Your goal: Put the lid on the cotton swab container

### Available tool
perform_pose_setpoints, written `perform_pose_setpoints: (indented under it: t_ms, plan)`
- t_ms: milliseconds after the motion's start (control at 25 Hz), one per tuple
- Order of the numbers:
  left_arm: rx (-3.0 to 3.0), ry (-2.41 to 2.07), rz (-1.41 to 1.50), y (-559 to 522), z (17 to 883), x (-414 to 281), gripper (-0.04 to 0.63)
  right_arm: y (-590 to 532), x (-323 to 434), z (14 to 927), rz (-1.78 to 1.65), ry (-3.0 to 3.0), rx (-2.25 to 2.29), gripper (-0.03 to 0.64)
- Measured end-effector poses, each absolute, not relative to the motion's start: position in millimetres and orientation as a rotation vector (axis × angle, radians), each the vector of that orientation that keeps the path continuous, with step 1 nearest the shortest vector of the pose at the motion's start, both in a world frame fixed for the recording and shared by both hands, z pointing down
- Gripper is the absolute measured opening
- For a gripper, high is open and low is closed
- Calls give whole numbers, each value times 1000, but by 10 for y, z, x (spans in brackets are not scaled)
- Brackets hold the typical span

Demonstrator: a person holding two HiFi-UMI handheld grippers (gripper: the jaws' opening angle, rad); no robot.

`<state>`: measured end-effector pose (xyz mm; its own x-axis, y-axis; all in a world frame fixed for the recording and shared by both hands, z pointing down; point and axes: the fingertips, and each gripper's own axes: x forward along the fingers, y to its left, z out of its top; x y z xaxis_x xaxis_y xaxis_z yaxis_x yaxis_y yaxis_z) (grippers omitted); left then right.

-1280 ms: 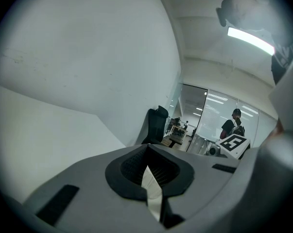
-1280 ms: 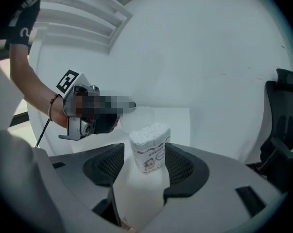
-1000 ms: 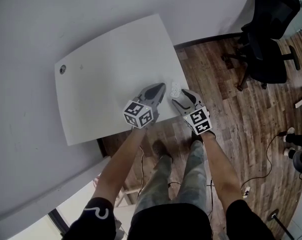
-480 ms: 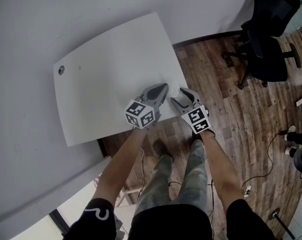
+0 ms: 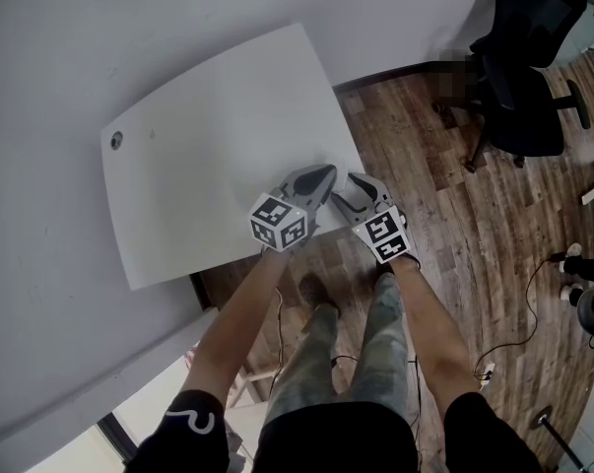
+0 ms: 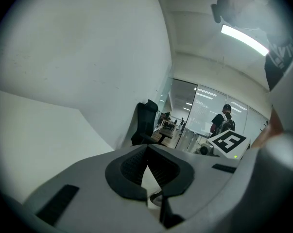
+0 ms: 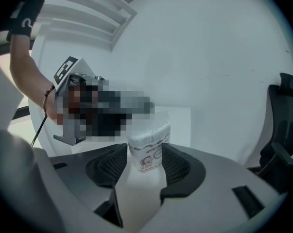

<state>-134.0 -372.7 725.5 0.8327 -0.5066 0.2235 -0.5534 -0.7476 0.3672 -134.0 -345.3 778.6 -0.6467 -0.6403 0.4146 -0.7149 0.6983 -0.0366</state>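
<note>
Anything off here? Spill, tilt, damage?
Nothing stands out. The cotton swab container stands upright on the table, unlidded, no swabs spilled, between the jaws of the right gripper, which have just been closing on it. It sits close to the table edge.

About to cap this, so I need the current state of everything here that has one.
Clear labelled cotton swab container: upright, full, top uncovered as far as visible.
Right tool: jaws have just been closing, pads on the container.
Left tool: jaw tips together; what they pinch, if anything, is unclear.
</note>
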Motion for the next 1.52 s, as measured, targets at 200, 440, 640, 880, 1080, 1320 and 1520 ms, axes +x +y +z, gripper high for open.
perform_pose_setpoints:
  t_ms: [200,440,640,880,1080,1320,1520]
  plan:
    - [2624,-761,196,-3693,7292,-1272,25,-3441,-1335,7806,291,-2543,1058,238]
    - [2663,-757,222,-3685,7298,-1231,25,-3444,-1310,7813,310,-2553,1059,236]
    - [2712,-749,252,-3676,7315,-1203,25,-3456,-1299,7852,304,-2562,1063,236]
    - [2764,-773,282,-3664,7322,-1202,23,-3453,-1295,7871,289,-2561,1050,236]
    - [2772,-778,319,-3647,7331,-1163,23,-3426,-1287,7837,316,-2548,1039,236]
    - [2769,-734,300,-3638,7320,-1195,23,-3401,-1242,7795,304,-2545,1043,236]
    - [2749,-784,215,-3600,7041,-1311,23,-3340,-1045,7590,334,-2534,1089,236]
